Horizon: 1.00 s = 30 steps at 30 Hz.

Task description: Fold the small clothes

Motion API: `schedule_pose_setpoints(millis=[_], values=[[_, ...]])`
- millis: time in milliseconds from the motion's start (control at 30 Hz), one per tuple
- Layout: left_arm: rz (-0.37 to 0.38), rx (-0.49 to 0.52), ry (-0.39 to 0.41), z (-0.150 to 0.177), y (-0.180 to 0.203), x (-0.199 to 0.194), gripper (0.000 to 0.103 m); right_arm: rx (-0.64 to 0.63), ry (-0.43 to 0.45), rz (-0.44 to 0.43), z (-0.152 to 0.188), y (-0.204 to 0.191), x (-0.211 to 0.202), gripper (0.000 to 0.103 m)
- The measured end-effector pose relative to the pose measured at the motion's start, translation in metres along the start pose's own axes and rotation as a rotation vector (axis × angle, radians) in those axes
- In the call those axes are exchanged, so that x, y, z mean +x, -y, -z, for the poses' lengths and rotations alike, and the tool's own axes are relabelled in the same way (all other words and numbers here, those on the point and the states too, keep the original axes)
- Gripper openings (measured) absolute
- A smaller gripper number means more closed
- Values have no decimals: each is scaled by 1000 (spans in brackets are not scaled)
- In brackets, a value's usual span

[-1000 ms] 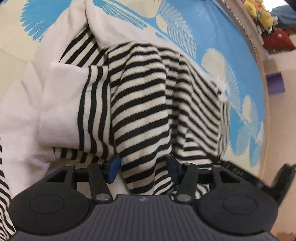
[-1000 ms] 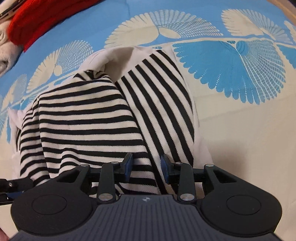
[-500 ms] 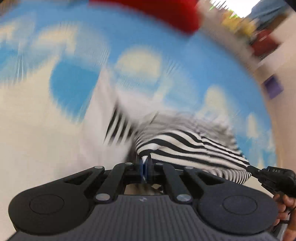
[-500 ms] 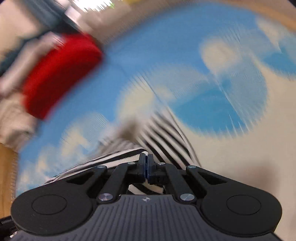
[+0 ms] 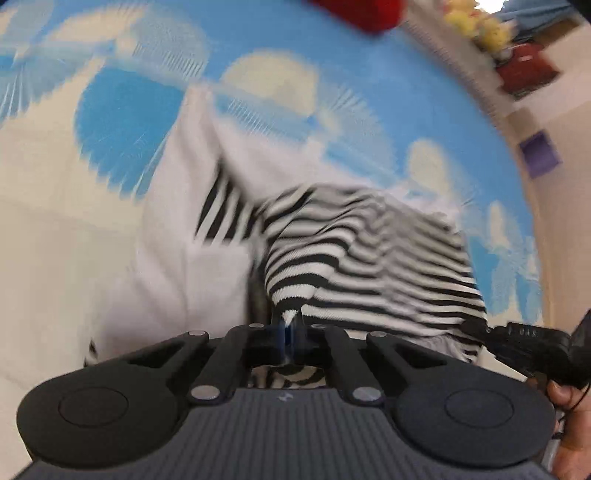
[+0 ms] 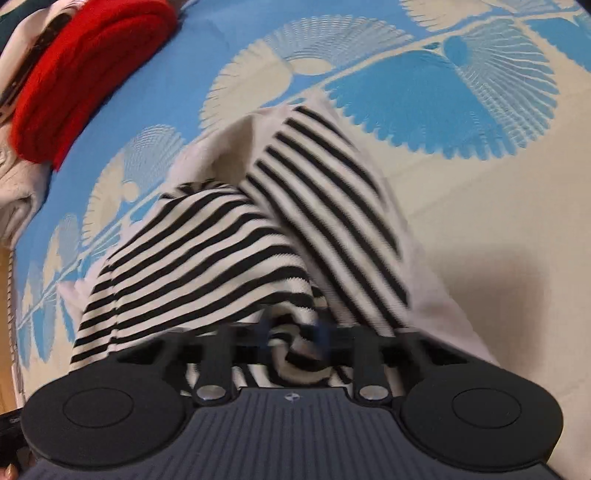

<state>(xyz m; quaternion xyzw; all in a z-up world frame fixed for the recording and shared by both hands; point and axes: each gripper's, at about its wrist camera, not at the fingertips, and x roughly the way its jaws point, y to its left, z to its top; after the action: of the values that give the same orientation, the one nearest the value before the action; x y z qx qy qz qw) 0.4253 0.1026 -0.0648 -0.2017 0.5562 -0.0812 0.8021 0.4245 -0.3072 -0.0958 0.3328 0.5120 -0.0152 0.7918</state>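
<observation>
A small black-and-white striped garment with white parts (image 5: 362, 254) lies bunched on a blue and cream patterned cloth (image 5: 125, 107). My left gripper (image 5: 290, 332) is shut on a striped edge of it at the near side. In the right wrist view the same garment (image 6: 207, 251) is draped in front of my right gripper (image 6: 291, 338), whose fingers (image 6: 325, 334) stand apart and blurred, with striped fabric lying loose between them. The right gripper also shows at the right edge of the left wrist view (image 5: 524, 339).
A red folded garment (image 6: 81, 70) and a white knitted one (image 6: 14, 184) lie at the far left of the cloth. A shelf with yellow toys (image 5: 476, 26) and a purple object (image 5: 539, 155) stand beyond the cloth's edge.
Both grippers shut on the striped edge and pulled it up and toward me. Since half a second ago the right gripper has opened and let go; the left stays shut.
</observation>
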Motion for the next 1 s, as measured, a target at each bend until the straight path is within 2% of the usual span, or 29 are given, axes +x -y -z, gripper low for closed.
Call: schedule_pose_setpoints(millis=[67,100,167,200,267,300,333,367,400,433,467,500,533,600,667,700,733,800,833,900,933,1000], values=[[135,64,104,-3,9,-28,2,-43,98,-161,-3,-16,-24,2],[185,86,134,-4,11,-40,2,-71,139,-215,-3,-22,-34,2],[167,120,142,-4,9,-47,2,-105,182,-260,-4,-29,-46,2],[120,123,104,-4,5,-40,2,-105,163,-225,-4,-28,-43,2],[-11,106,-18,2,-7,-12,2,-91,56,-29,-2,-18,-19,3],[-82,122,-72,7,-9,4,4,-64,-5,77,0,-7,-3,7],[-137,146,-102,10,-8,15,15,-6,-50,152,2,7,9,10],[-172,163,-110,12,-7,20,18,83,-75,163,5,22,14,22],[-173,165,-84,11,-5,16,19,137,-68,149,4,28,11,25],[-140,162,-47,7,-2,7,24,126,-38,135,1,24,3,26],[-87,165,7,3,2,-5,34,79,14,124,-1,15,-7,27],[-48,175,64,1,6,-17,37,15,93,107,-3,3,-20,27],[-25,199,121,1,11,-26,38,-56,183,87,-4,-10,-34,27],[-5,262,169,3,21,-33,38,-156,262,41,-2,-28,-46,29],[22,303,133,8,25,-23,37,-216,212,-31,1,-40,-39,37],[11,323,92,10,23,-12,37,-232,142,-61,5,-42,-29,41],[-34,341,32,14,24,2,36,-233,77,-58,7,-41,-16,41],[-185,363,-92,23,13,41,30,-219,-62,47,16,-32,16,41],[-226,371,-126,27,7,52,16,-204,-103,98,19,-23,30,40],[-229,378,-116,27,6,49,15,-159,-115,105,21,-12,40,31],[-215,369,-103,23,9,40,16,-152,-114,108,19,-14,37,31],[-147,366,-28,20,17,14,20,-187,-73,87,16,-27,21,34]])
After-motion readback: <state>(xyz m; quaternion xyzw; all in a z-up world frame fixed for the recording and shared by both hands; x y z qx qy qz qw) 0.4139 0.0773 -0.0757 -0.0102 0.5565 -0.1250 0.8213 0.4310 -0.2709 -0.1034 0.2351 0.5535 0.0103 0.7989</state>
